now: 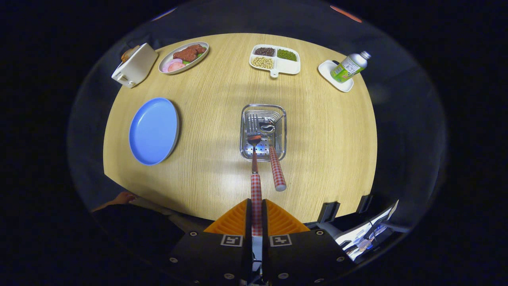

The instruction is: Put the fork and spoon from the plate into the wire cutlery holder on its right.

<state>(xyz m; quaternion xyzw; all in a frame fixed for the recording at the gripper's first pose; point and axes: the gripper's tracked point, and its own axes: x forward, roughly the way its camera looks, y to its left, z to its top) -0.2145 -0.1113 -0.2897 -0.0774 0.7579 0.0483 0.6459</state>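
The hand-held gripper (256, 216) is closed on the fork (255, 167), whose head reaches ahead into the wire cutlery holder (263, 132) on the desk (325, 139). The spoon (274, 159) lies in the holder just right of the fork. The plate (154, 131) sits well left of the holder. Beyond stand a toaster (135, 65), a food dish (183, 57), a divided tray (275, 59) and, far right, a bottle (350, 66) on a small tray (328, 71).

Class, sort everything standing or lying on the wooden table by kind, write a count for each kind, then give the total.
Plates and trays: 4 (blue plate, food plate, divided tray, small white tray)
Cutlery: 2 (fork held by the hand-held gripper, spoon)
Wire cutlery holder: 1
Toaster: 1
Bottle: 1
Total: 9
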